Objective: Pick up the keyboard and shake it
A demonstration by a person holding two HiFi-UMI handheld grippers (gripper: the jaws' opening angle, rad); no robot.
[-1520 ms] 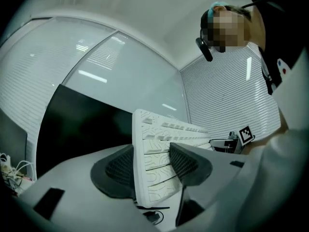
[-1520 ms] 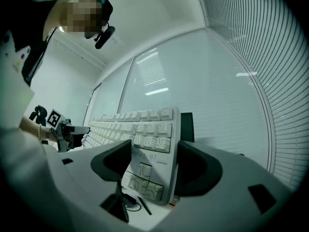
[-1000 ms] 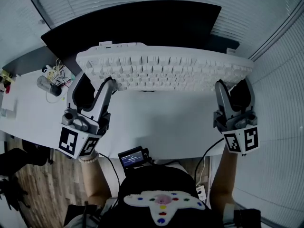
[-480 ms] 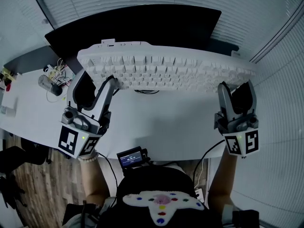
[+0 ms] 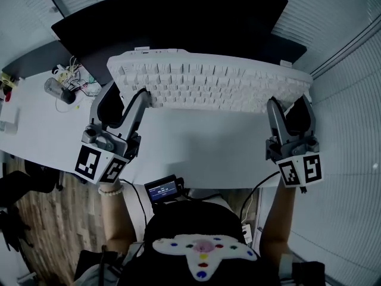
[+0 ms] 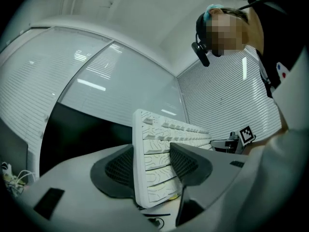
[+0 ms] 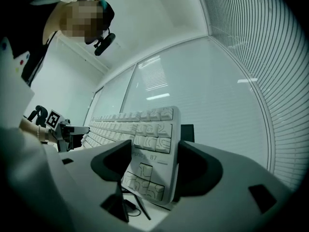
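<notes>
Holding the white keyboard (image 5: 208,85) by its two short ends, both claws are bearing it between them. The left claw (image 5: 126,100) is clamping the left end, with the board's edge filling the gap between its dark pads (image 6: 116,170). The right claw (image 5: 287,105) is clamping the number-pad end in the same manner (each pair of jaws is standing only as wide apart as the board is thick). In both gripper views the keyboard is tilting, keys facing the person. It is sitting above the white desk (image 5: 196,154), with a thin cable showing under its lower edge. A dark monitor (image 5: 172,22) is standing just beyond the claws. A tangle of wires (image 5: 68,91) is lying on the desk out to the left of the left claw. A small lit device (image 5: 162,190) is sitting at the desk edge behind and between the claws.
</notes>
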